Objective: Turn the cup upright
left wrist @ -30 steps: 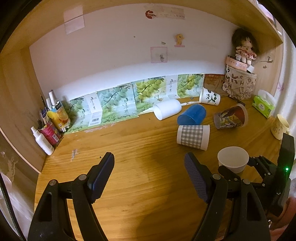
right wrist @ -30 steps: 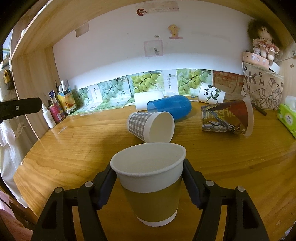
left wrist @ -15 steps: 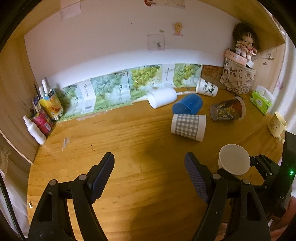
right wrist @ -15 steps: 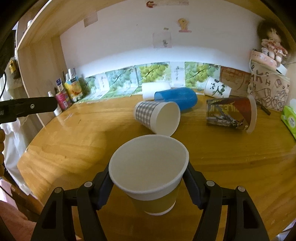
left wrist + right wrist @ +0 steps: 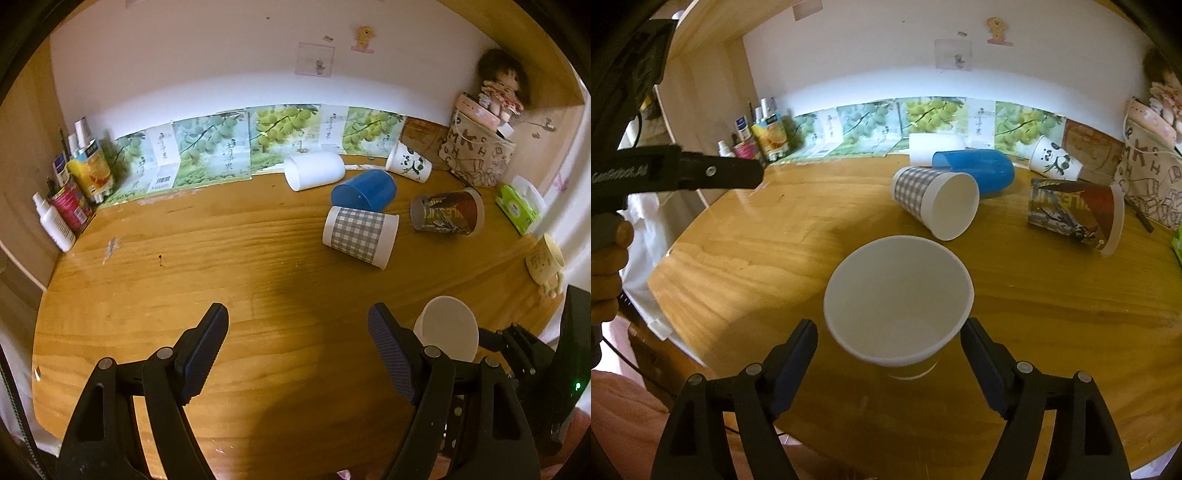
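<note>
Right wrist view: the right gripper has its fingers spread wide, with the paper cup standing mouth-up between them on the wooden table; there is a visible gap on each side between pad and cup wall, so nothing is gripped and the cup appears to stand on its own base near the table's front edge. Beyond the fingertips lie the other cups, all on their sides: the checked cup just ahead, the blue cup touching behind it, a white cup further back, a panda cup and a printed cup off to the right. Left wrist view: the left gripper is likewise wide apart and empty over bare table, with the upright cup just beyond its right finger. My worry is the withdrawal; a finger pulled back crookedly could clip the light rim and topple the cup, and sitting so close to the front edge it could roll off the table; the two grippers are also close enough to knock each other. Readable writing is scarce: the left tool's arm shows lettering that seems to read "GenRobot.AI"; the fabric bag carries scattered capital letters; the grape-printed boxes bear Chinese characters too small to make out.
</note>
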`<state>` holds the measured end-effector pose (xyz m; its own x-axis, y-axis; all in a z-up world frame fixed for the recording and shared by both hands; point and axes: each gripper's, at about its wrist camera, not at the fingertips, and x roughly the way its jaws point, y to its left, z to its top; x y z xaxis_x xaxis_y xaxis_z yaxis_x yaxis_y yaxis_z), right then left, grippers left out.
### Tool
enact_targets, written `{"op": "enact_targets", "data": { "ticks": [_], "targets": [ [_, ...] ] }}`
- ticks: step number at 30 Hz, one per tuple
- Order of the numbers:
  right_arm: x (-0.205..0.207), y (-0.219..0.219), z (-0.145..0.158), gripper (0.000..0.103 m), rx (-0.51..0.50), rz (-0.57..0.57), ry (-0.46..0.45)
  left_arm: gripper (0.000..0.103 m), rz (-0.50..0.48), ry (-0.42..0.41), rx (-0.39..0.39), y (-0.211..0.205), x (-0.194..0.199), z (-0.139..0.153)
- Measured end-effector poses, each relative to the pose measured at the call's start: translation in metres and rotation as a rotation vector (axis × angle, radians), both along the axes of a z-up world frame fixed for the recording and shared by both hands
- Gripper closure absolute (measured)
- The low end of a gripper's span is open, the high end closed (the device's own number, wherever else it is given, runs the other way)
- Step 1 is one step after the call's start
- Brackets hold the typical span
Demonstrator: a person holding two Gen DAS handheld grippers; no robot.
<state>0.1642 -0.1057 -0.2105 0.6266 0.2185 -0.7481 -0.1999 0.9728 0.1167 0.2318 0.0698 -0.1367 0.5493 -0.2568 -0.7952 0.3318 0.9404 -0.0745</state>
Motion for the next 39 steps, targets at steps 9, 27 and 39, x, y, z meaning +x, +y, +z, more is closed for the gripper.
{"op": "enact_targets", "data": {
  "ticks": [9, 27, 39],
  "targets": [
    [-0.019, -0.016, 0.027, 0.018, 0.039, 0.068, 0.033, 0.022, 0.096, -0.005, -0.021, -0.008, -0.022, 0.021],
    [-0.085, -0.041, 0.133, 0.004, -0.007, 0.041, -0.021, 0.022, 0.253, -0.031, -0.120, -0.016, -0.114, 0.086],
    [-0.153, -0.044, 0.163, 0.003, 0.039, -0.035, -0.077, 0.015, 0.313, -0.208, -0.046, -0.034, -0.187, 0.113]
  ]
}}
